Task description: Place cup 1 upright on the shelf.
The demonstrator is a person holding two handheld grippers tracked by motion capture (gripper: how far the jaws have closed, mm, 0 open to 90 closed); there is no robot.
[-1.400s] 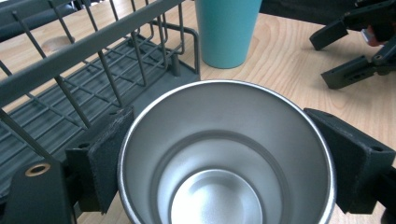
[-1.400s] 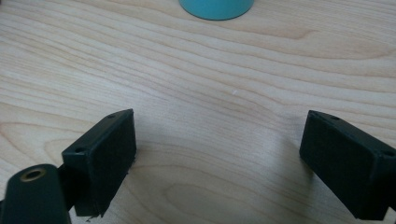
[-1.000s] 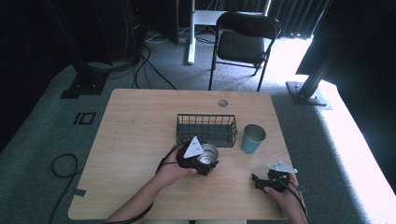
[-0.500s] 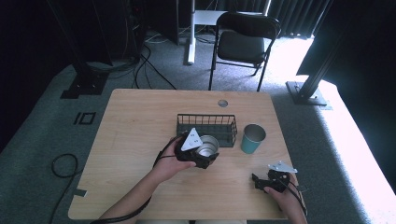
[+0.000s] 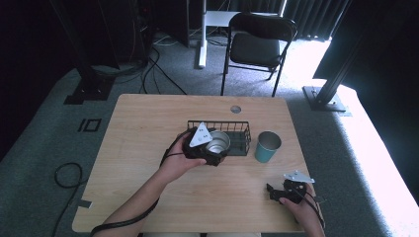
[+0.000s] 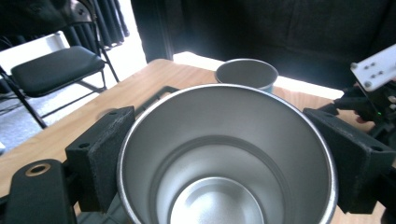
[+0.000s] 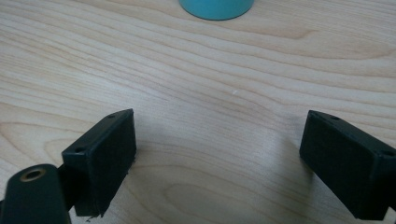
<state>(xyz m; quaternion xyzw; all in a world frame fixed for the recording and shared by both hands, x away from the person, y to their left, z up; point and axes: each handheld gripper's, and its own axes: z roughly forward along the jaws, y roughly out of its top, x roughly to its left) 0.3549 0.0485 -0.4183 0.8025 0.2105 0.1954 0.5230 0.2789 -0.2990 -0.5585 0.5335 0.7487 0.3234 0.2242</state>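
Between the two jaws of the left gripper (image 6: 219, 158) we see the steel cup (image 6: 224, 158), and both jaws press against its outer wall, one on each side, so the gripper is closed on it and holds it. Its mouth opens toward the gripper's camera, and we can look down to its round bottom. Beyond the jaws, just past the rim of the held cup, stands a teal cup (image 6: 246, 73) on the wooden surface (image 6: 74, 126), and to the right of the jaws, farther off, we see the right gripper (image 6: 369, 105) with its grey plate. In the high view the left gripper (image 5: 210, 149) keeps the steel cup (image 5: 217, 143) at the near edge of the wire basket (image 5: 237, 134); we cannot tell if the cup touches the basket. The teal cup (image 5: 268, 146) is just beside the basket, apart from it. The right gripper (image 7: 219, 163) has its jaws wide apart and nothing is between them, only bare surface (image 7: 210, 107). Ahead of these jaws, well apart from them, is the bottom of the teal cup (image 7: 217, 8). In the high view this gripper (image 5: 279, 191) lies low on the surface near the person's side.
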